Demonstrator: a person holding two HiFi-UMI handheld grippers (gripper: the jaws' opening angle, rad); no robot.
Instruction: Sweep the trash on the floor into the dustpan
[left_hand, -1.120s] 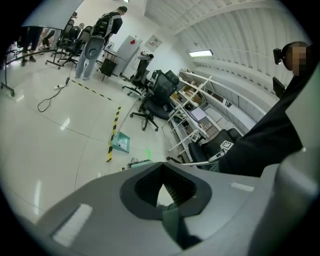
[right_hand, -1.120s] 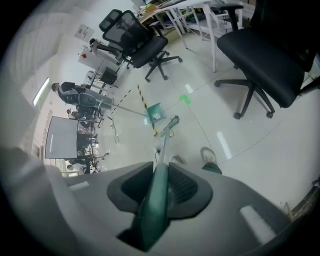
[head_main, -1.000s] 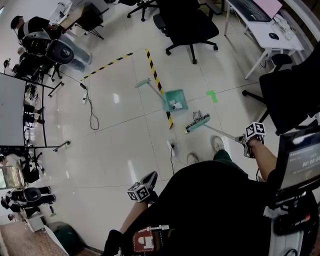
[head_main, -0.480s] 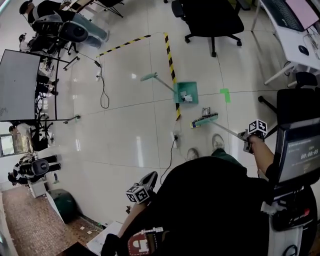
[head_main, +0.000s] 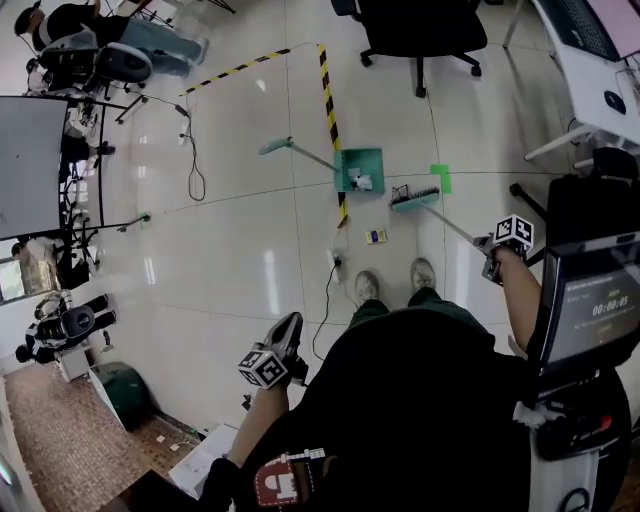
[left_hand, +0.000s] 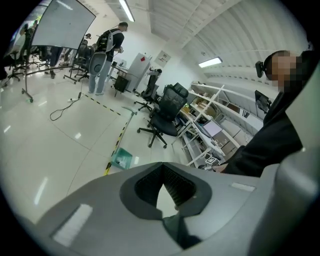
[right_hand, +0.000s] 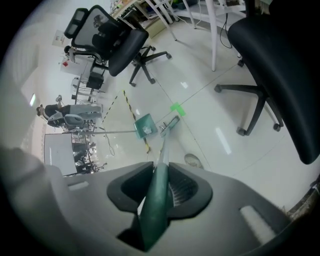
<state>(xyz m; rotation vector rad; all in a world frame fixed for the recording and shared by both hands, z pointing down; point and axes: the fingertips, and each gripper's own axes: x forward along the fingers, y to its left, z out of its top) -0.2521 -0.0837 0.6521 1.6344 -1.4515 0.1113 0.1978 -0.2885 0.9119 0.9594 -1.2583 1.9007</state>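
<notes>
One broom handle (right_hand: 156, 197) clamped between right gripper (right_hand: 161, 174) jaws, left gripper (left_hand: 163, 174) jaws together

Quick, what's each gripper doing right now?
Left gripper: shut, jaws together with nothing between them.
Right gripper: shut on the green-handled broom.

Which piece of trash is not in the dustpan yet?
The small yellowish scrap, lying between the broom head and the shoes; the white pieces already lie inside the green dustpan.
</notes>
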